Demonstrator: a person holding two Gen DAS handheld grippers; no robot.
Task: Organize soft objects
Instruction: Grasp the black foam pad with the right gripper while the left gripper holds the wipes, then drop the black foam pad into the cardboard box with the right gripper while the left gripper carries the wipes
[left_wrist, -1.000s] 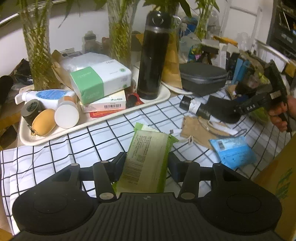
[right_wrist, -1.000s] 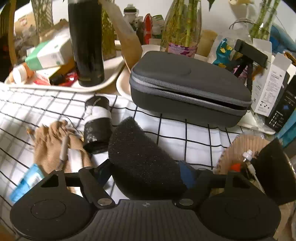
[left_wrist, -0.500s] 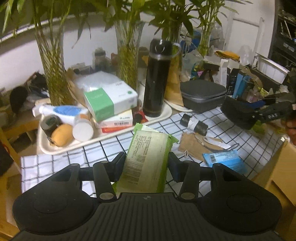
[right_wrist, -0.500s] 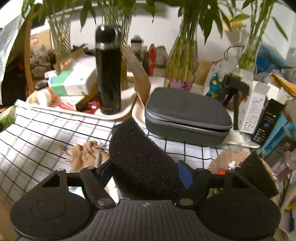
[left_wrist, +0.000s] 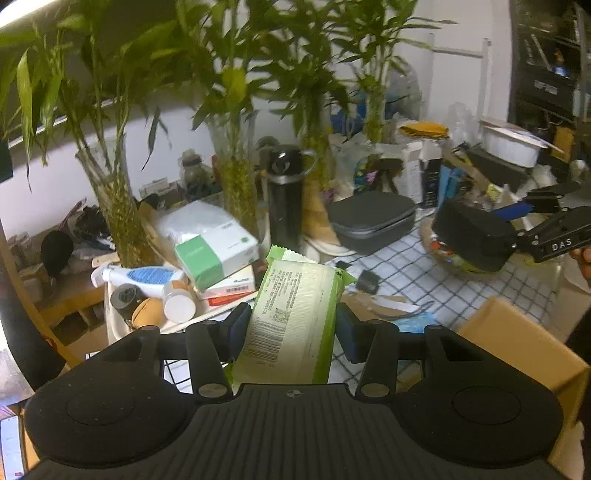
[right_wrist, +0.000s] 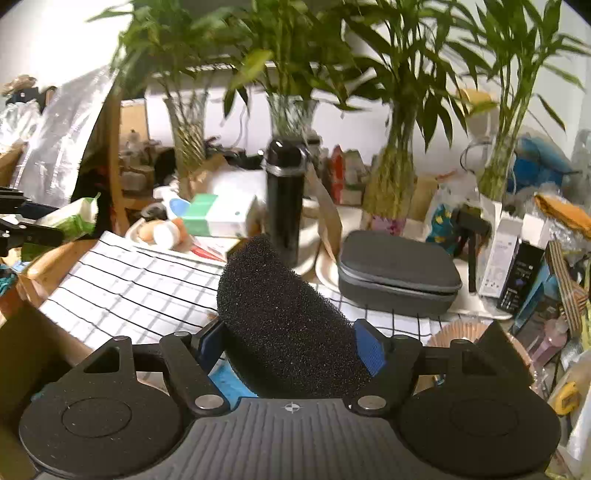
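My left gripper (left_wrist: 291, 325) is shut on a green-and-white soft wipes pack (left_wrist: 291, 310) and holds it high above the checked tablecloth (left_wrist: 410, 273). My right gripper (right_wrist: 291, 339) is shut on a black foam sponge (right_wrist: 284, 317), also raised above the cloth (right_wrist: 140, 284). The right gripper with the sponge (left_wrist: 472, 236) shows at the right of the left wrist view. The left gripper with the pack (right_wrist: 70, 218) shows at the far left of the right wrist view. A beige cloth pouch (left_wrist: 373, 301) and a blue packet (left_wrist: 417, 319) lie on the cloth.
A cardboard box (left_wrist: 517, 347) stands at the near right below the grippers. A white tray (left_wrist: 122, 325) holds a tissue box (left_wrist: 218, 251), bottles and tape. A black flask (right_wrist: 284, 199), a grey zip case (right_wrist: 395, 273) and vases of bamboo (left_wrist: 118, 218) stand behind.
Both grippers have risen and pulled back from the table with their loads held. The table now looks farther and lower, and the cardboard box edge has come into view.
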